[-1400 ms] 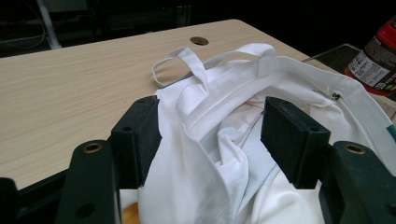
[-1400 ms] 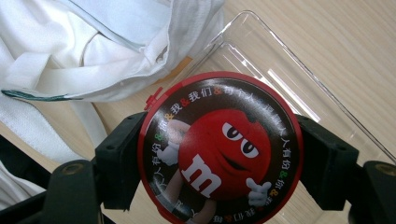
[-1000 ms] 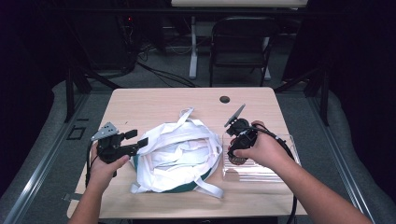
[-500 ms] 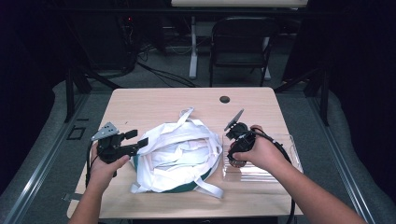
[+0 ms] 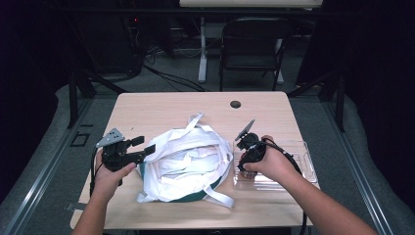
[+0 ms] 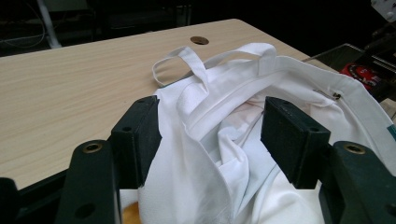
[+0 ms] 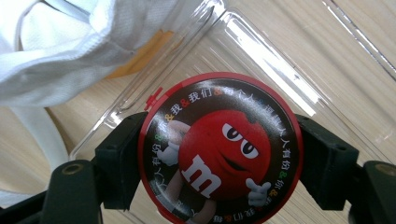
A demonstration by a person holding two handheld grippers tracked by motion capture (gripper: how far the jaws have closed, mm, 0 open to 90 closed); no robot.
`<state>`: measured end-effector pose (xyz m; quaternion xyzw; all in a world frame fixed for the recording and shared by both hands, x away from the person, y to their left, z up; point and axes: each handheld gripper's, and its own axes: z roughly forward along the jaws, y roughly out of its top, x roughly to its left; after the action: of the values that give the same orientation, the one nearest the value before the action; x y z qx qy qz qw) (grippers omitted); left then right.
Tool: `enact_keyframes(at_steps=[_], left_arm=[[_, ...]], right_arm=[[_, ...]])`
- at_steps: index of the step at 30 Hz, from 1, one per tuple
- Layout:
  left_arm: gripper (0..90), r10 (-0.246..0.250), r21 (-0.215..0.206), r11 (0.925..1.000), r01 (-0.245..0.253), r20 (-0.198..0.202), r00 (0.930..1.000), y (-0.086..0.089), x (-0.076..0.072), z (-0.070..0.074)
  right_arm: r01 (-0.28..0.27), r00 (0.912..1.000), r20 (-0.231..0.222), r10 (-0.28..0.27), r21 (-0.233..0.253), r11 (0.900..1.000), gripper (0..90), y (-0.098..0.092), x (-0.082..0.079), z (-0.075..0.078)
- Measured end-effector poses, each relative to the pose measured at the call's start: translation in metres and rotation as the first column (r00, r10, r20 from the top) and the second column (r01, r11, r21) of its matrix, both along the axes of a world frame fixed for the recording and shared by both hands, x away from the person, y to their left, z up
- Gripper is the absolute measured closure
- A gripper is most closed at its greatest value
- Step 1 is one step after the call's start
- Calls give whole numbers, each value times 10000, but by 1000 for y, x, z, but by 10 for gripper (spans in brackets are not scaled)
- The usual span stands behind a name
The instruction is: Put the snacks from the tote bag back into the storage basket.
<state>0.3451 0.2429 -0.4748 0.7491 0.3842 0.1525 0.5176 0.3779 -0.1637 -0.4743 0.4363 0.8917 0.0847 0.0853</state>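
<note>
Your right gripper point(image 7: 219, 154) is clamped on the round red candy tin point(image 7: 219, 149) over the clear plastic tray point(image 7: 299, 56), seemingly just above it, while your left gripper point(image 6: 210, 135) gapes around the white bag's point(image 6: 224, 154) edge.

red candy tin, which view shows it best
The right gripper view: the red candy tin is close, its lid facing the camera, clamped between the jaws. The left gripper view catches a red sliver far right. In the high view the right hand hides it.

A white bag point(image 5: 186, 164) lies between the left gripper point(image 5: 147, 149) and a clear tray point(image 5: 303, 166).
</note>
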Motion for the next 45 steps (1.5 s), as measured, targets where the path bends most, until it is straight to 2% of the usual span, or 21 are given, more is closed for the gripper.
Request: enact_keyframes(at_steps=[1,2,3,6,9,10,15,17,18,19,27,33,45], left_arm=[[374,-4,7,10000,4,2,10000,0,0,0],[374,3,6,10000,-3,11,10000,0,0,0],[374,1,28,10000,-1,-1,10000,0,0,0],[374,4,29,10000,-4,-23,10000,0,0,0],[374,2,25,10000,-2,-23,10000,0,0,0],[374,2,25,10000,-2,-20,10000,0,0,0],[374,17,9,10000,-17,-13,10000,0,0,0],[374,15,9,10000,-15,-16,10000,0,0,0],[374,11,14,10000,-11,-6,10000,0,0,0],[374,12,13,10000,-12,-7,10000,0,0,0],[374,12,31,10000,-12,-21,10000,0,0,0],[374,17,22,10000,-17,-4,10000,0,0,0],[374,17,22,10000,-17,-8,10000,1,0,0]], right_arm=[[99,9999,114,-99,49,9999,251,1,0,-2],[17,10000,-15,-17,-23,10000,251,0,0,-2],[100,9998,159,-102,83,9999,251,1,0,-5],[27,10000,-18,-27,-25,10000,251,1,1,-6],[-66,9999,82,66,24,10000,251,1,2,-11],[44,10000,7,-44,-30,10000,251,2,2,-12],[-89,9999,44,90,-188,9998,251,3,3,-14],[-90,9997,222,89,2,10000,250,2,3,-17],[-95,9999,140,96,-116,9999,251,2,4,-17],[-35,9999,118,35,2,10000,251,3,3,-18],[7,9999,120,-7,66,10000,250,1,5,-22],[-15,10000,-49,16,207,9998,250,-2,7,-22],[51,9999,-119,-49,163,9999,245,-4,8,-24]])
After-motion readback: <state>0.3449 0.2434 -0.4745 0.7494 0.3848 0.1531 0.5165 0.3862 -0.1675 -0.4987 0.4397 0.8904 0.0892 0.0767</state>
